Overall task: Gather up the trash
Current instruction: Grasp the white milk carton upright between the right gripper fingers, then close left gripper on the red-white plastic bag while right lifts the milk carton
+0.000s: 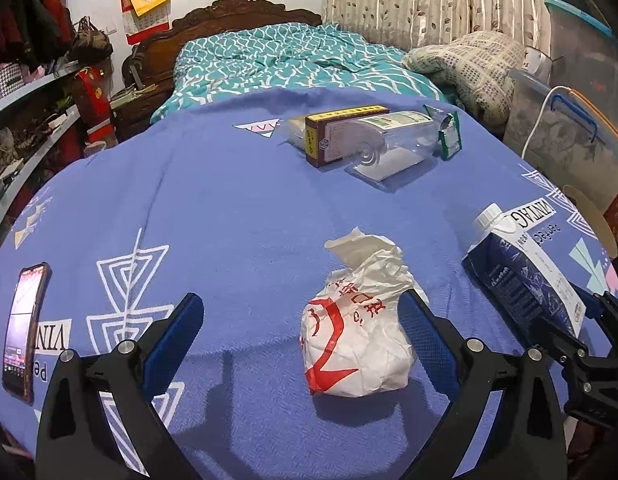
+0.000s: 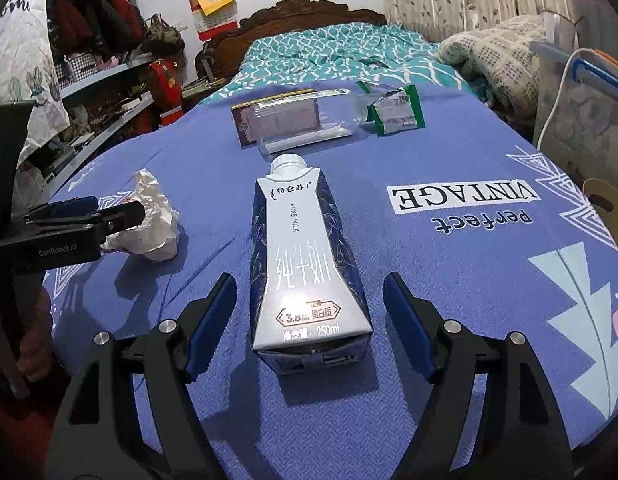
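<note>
A crumpled white paper wad with red print lies on the blue bedspread. My left gripper stands open around it, the wad close beside the right pad and far from the left one. In the right wrist view the same wad shows at the left with the left gripper at it. A blue and white milk carton lies flat, cap pointing away. My right gripper is open astride the carton's base, with a gap on each side. The carton also shows in the left wrist view.
Further back lie a maroon and yellow box, a clear plastic bottle and a green wrapper. A phone rests at the left edge. Shelves line the left side, plastic storage bins the right. A white printed bag hangs at the left.
</note>
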`<state>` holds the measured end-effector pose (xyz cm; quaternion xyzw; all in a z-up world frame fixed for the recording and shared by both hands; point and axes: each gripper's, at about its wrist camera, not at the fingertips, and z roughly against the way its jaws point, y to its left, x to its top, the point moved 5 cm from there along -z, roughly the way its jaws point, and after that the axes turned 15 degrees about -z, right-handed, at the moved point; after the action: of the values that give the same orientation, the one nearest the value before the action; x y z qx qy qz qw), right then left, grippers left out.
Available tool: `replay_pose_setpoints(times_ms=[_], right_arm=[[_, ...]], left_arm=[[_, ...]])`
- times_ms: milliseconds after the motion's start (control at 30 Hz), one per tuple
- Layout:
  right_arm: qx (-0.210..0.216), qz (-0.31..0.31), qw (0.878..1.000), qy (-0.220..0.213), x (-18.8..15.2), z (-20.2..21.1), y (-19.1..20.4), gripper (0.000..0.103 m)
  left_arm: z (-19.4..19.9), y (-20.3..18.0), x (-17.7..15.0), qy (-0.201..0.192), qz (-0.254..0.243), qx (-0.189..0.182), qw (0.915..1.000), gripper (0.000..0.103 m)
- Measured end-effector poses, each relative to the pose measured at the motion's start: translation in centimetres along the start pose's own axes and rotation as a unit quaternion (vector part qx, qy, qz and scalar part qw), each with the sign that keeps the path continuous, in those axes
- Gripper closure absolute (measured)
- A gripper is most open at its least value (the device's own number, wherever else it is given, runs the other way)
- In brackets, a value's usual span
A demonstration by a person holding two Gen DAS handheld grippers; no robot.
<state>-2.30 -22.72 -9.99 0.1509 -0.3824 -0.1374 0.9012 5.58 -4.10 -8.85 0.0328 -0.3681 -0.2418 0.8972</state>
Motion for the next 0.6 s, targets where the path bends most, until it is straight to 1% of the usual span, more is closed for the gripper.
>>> replay_pose_setpoints(times_ms=[167,333,467,600], right_arm=[[0.005,-0.006,1.0,0.004,0.1,-0.3,-0.1,0.026],[0.006,-0.004,1.0,0.01,0.1,-0.7,0.3,0.026],[0.003,0.004,1.0,0.016,-0.1,-1.1,1.1,0.025],[-0.006,0.008,1.0,0.019,-0.1,-1.4,1.5,0.023]], left_arm=[[-0.3,0.4,-0.2,0.006,0.002,0.015,0.9999,0.009],[-0.5,1.0,-0.5,0.017,0.012,0.015,0.9997,0.007],[-0.2,1.5,-1.2,0.023,0.022,0.007,0.9995,0.007],[-0.2,2.0,-2.0,0.032,0.04,-0.016,0.9986,0.007]])
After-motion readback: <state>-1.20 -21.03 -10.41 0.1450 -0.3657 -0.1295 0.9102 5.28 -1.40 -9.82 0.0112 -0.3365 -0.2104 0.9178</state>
